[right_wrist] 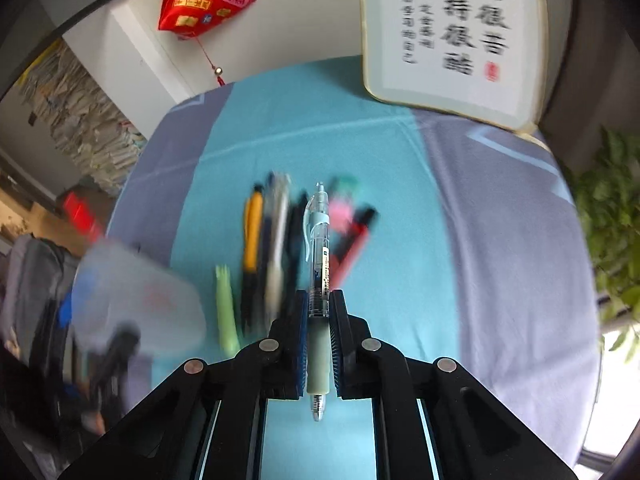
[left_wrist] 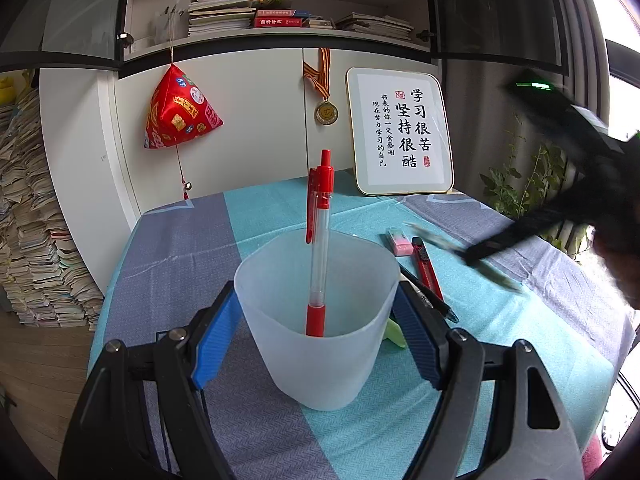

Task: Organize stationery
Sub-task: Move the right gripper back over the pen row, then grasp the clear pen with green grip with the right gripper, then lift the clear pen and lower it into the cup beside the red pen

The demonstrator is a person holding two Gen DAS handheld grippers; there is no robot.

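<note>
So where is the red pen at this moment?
In the left wrist view the red pen stands upright inside the translucent cup, which the left gripper holds on the table.

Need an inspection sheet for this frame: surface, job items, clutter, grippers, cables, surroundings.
Surface: tablecloth, teal and grey.
Job's things: red pen upright in cup; clear pen; more pens, knife, eraser lying loose.
Clutter: nothing seen.
Grippers: left gripper clamps cup; right gripper shut on clear pen.
Cables: nothing seen.
Surroundings: plaque, red pouch, medal, bookshelf, plant.
</note>
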